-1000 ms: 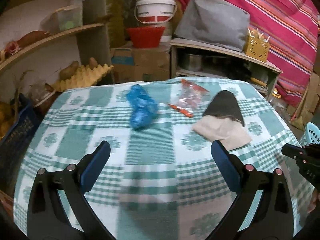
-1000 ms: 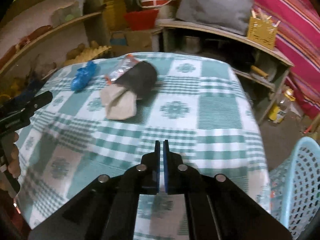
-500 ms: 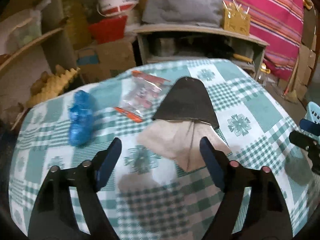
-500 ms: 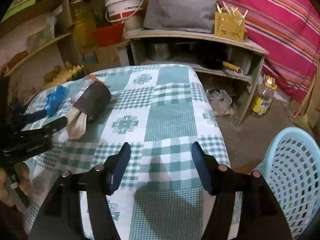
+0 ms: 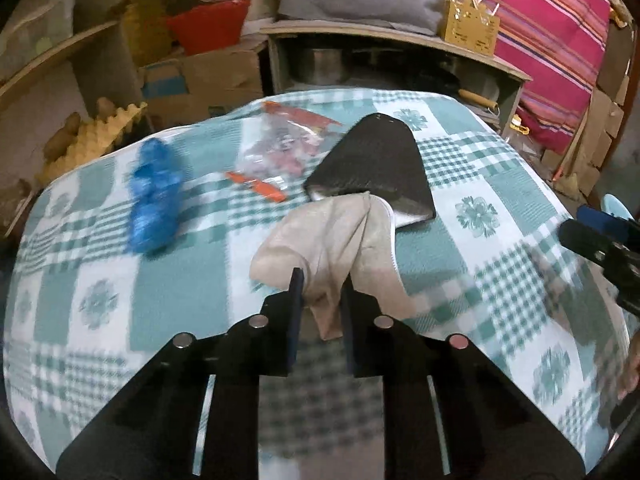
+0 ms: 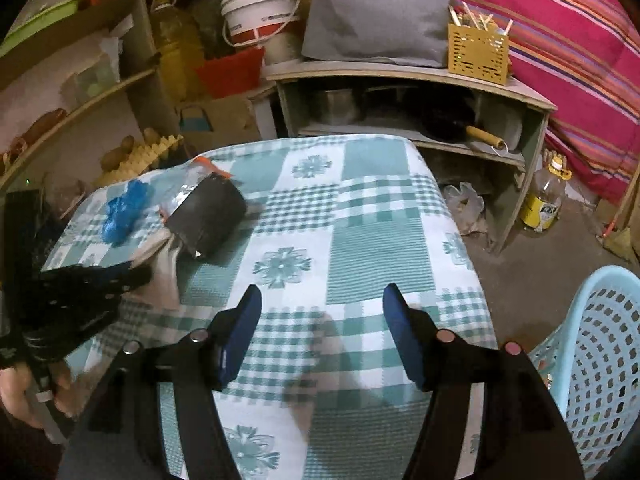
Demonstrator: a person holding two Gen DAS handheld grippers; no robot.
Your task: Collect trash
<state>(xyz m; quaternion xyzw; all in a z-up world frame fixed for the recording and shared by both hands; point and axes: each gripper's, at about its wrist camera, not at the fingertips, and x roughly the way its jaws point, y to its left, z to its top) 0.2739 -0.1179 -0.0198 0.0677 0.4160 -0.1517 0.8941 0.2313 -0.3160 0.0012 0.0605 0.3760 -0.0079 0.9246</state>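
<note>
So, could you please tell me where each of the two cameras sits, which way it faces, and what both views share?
Left wrist: sits on the left hand-held gripper, looking down over the green checked tablecloth; its jaws are closing on the crumpled beige paper.
Right wrist: sits on the right hand-held gripper, open and empty, facing the table's right edge and the light blue plastic basket; a hand shows lower left.
Shared: tablecloth, paper, black wrapper, blue plastic bag.

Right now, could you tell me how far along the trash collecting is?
Nothing looks binned yet. In hand: the left gripper is closing on the beige cloth that trails from the black pouch. Left on the table: blue bag, clear wrapper. The right gripper is open, near the basket.
</note>
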